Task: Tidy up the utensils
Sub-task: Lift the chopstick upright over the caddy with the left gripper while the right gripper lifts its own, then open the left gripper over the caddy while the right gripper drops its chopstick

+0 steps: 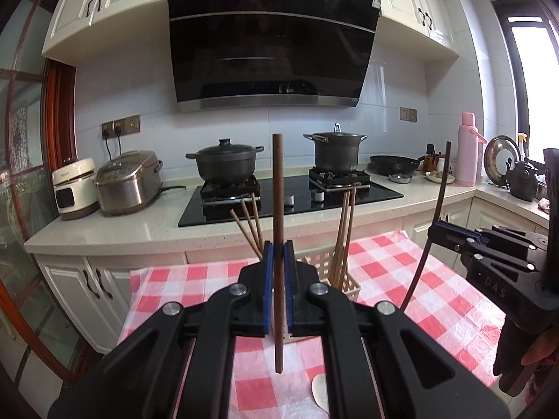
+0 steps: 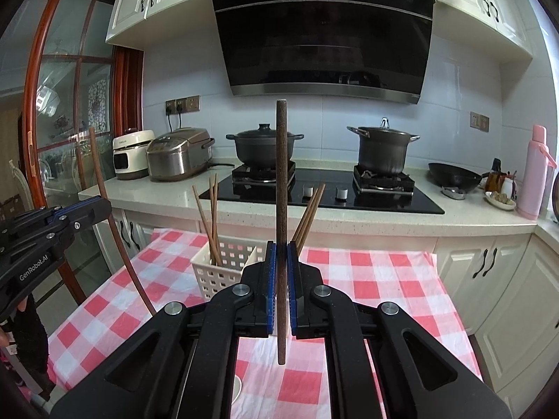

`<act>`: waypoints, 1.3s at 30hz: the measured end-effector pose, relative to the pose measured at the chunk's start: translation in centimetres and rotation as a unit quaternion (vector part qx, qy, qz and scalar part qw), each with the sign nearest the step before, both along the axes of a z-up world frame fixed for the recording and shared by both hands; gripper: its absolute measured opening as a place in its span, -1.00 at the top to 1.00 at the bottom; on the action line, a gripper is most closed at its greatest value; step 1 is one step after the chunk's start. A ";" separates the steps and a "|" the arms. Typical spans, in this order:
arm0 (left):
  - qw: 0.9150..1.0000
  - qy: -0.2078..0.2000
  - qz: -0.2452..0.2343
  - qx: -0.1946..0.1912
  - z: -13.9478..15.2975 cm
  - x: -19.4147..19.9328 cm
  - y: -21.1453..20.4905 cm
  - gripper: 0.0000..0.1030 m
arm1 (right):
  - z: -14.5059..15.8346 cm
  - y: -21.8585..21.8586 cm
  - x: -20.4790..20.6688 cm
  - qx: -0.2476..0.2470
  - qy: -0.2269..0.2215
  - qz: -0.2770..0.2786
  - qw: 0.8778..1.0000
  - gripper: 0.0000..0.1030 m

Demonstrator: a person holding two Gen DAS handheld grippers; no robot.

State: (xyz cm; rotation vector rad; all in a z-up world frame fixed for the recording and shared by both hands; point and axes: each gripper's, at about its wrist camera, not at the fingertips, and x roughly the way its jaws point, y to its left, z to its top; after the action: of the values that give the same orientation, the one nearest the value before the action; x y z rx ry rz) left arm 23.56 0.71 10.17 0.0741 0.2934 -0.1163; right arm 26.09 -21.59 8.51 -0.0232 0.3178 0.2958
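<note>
1. left wrist view: the left gripper (image 1: pixel 278 255) has its jaws pinching a dark chopstick (image 1: pixel 278 188), held upright in front of the basket (image 1: pixel 344 288).
2. the basket stands on the checked cloth (image 1: pixel 391 269) and holds more chopsticks (image 1: pixel 344 237); some lean left of the basket.
3. right of the basket, the right gripper (image 1: pixel 436 228) grips a second stick (image 1: pixel 431 230).
4. right wrist view: the right gripper (image 2: pixel 281 255) has jaws pinching an upright chopstick (image 2: pixel 281 174), in front of the basket (image 2: pixel 220 272).
5. left of the basket, the left gripper (image 2: pixel 101 206) holds its stick (image 2: pixel 111 216).
</note>
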 end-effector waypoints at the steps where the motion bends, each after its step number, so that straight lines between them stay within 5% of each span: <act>1: 1.000 -0.001 -0.001 -0.001 0.2 0.1 0.0 0.88 | 0.2 -0.1 0.1 0.001 -0.002 -0.001 1.000 0.88; 26: 0.999 -0.025 -0.013 -0.034 8.5 9.0 -0.2 0.88 | 4.6 0.3 7.6 0.036 -0.016 0.017 0.999 0.88; 39: 0.997 0.039 -0.008 -0.072 4.5 15.5 0.0 0.88 | 1.5 1.5 11.7 0.027 0.029 0.021 0.999 0.88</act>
State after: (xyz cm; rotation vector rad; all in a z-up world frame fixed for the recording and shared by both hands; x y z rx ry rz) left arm 39.10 0.72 14.70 -0.0715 0.3612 -0.1567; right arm 37.81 -20.05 10.00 0.0322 0.3679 0.3478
